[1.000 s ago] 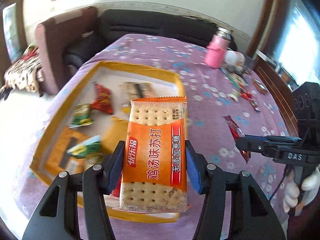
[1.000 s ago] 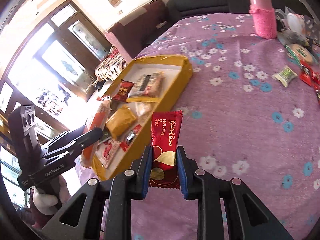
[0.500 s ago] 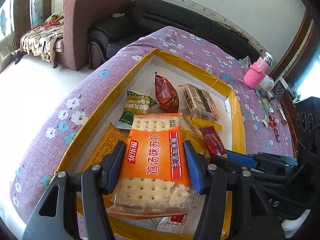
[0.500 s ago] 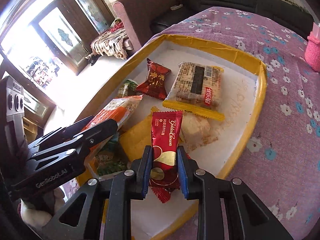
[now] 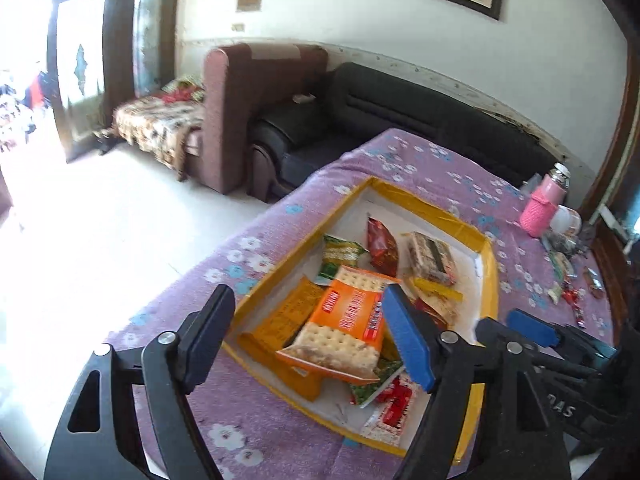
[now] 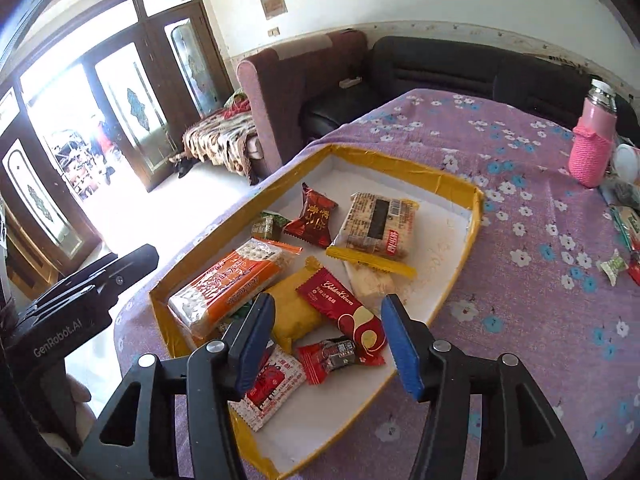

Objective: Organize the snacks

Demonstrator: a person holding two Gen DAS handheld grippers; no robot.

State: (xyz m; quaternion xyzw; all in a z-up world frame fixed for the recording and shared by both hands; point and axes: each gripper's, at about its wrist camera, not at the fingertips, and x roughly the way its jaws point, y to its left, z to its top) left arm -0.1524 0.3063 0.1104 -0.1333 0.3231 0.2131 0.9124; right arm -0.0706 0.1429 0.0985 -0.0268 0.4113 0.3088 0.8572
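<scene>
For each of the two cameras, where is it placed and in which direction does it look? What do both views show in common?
Left wrist: sits on the left gripper, looks forward and down at the yellow-rimmed tray; its open fingers frame the orange cracker pack; the right gripper shows at right.
Right wrist: sits on the right gripper, looks down at the tray from the other side; open fingers frame the red Golden Crown packet; the left gripper shows at left.
Shared: tray, cracker pack, pink bottle, sofa.

both wrist views look down, close | share tray (image 5: 490, 264) (image 6: 476, 216)
</scene>
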